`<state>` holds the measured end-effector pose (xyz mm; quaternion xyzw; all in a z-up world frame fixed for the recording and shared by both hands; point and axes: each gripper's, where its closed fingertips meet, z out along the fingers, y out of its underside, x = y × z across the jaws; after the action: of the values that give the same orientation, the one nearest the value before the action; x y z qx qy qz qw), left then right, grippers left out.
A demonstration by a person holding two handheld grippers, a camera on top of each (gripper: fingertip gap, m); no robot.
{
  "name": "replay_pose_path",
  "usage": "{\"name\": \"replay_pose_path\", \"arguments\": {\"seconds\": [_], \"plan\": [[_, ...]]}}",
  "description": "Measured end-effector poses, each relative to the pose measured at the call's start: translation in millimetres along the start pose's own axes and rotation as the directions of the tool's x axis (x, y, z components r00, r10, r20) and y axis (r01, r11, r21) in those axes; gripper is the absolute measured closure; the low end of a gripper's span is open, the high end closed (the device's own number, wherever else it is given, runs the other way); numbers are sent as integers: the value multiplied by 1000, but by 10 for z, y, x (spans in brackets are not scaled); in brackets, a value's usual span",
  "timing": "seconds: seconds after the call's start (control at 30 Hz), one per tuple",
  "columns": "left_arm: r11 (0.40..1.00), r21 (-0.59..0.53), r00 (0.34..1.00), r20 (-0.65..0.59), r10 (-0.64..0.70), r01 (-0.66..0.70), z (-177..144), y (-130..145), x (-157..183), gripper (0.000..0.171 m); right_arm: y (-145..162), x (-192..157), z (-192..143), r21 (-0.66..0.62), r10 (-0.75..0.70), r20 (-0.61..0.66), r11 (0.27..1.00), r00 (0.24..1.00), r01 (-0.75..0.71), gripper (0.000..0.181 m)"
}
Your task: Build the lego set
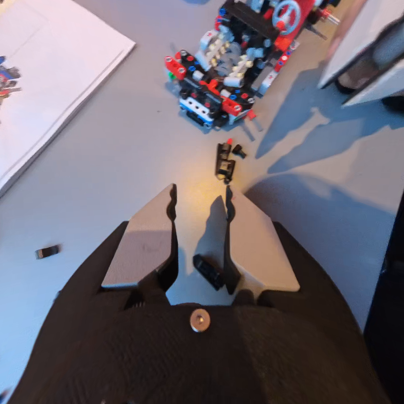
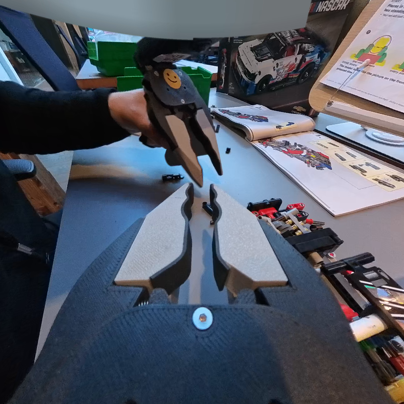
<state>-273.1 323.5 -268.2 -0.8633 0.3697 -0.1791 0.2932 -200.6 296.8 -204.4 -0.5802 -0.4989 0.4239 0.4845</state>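
Both grippers apart, empty: left gripper [image 1: 200,189], right gripper [image 2: 201,188].

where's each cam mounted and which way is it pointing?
Left wrist view: on the left gripper, looking down and forward over the grey table at the partly built lego car; own fingers only.
Right wrist view: on the right gripper, facing the person's hand holding the other gripper; instruction booklet beyond.
Shared: table, car, booklet, loose black pieces.
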Motion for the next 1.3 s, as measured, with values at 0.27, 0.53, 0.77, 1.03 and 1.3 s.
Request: {"name": "replay_pose_path", "arguments": {"seconds": [0.27, 0.53, 0.77, 1.03, 1.3], "plan": [[994, -40, 994, -17, 106, -106, 292, 7, 210, 137, -4, -4, -4, 4, 3, 6, 1000, 1000, -4, 171], [974, -46, 973, -76, 217, -221, 217, 77, 24, 157, -1, 15, -2, 0, 42, 25, 999, 999, -42, 172], [980, -13, 978, -63, 200, -201, 122, 134, -306, 151, -65, 53, -6, 43, 69, 42, 997, 997, -71, 172], [973, 61, 971, -72, 228, -224, 102, 148, -306, 145, -53, 163, 95, 18, -73, -67, 997, 995, 75, 178], [975, 74, 967, -129, 219, -211, 130, 99, -145, 133, -203, 380, -31, 121, -20, -134, 992, 991, 37, 181]]}}
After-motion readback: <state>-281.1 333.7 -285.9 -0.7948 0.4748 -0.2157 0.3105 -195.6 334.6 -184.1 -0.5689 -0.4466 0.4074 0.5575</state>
